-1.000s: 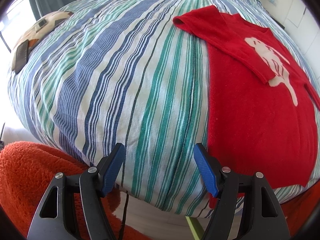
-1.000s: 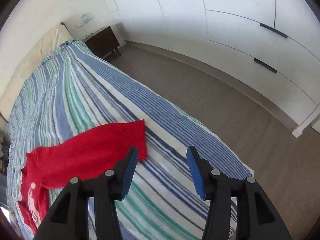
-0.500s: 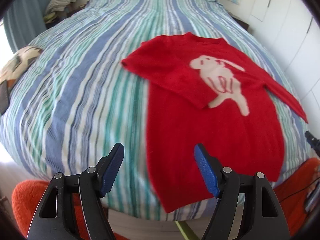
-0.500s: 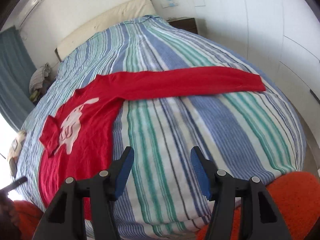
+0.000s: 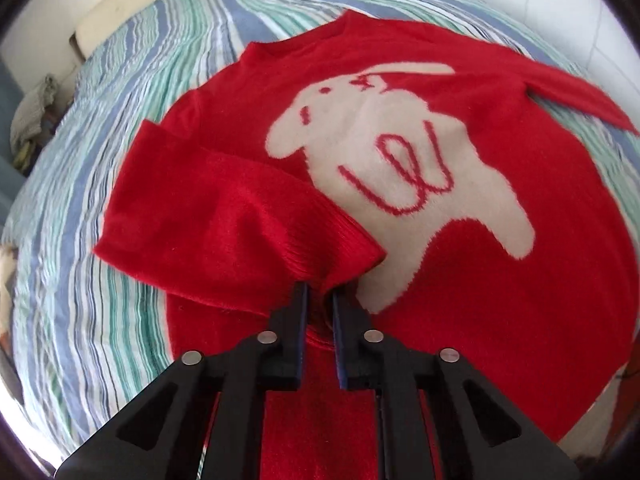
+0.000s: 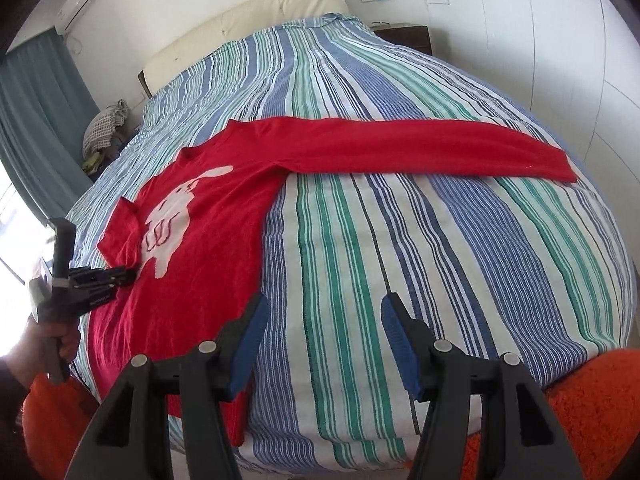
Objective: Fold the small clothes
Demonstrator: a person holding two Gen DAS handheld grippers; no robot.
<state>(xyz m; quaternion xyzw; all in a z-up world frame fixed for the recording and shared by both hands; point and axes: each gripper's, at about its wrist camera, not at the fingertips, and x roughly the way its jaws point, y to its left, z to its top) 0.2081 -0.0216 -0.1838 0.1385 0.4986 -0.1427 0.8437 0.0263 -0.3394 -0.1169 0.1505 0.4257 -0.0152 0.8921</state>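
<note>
Left gripper [image 5: 319, 300] jaws just closing, now clenching folded sleeve cuff [image 5: 332, 256] of red sweater [image 5: 500, 300]; right gripper [image 6: 322, 340] hovering released over striped bed [image 6: 440, 260]; sleeve fold starting.

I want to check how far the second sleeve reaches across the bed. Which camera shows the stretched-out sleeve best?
The right wrist view: the stretched-out sleeve lies there full length, flat across the striped bedspread, cuff included. The left wrist view shows only its blurred start at the upper right edge, beyond the red sweater.

red sweater [image 5: 460, 288], cream dog motif [image 5: 400, 160]; striped bedspread [image 6: 400, 260]
</note>
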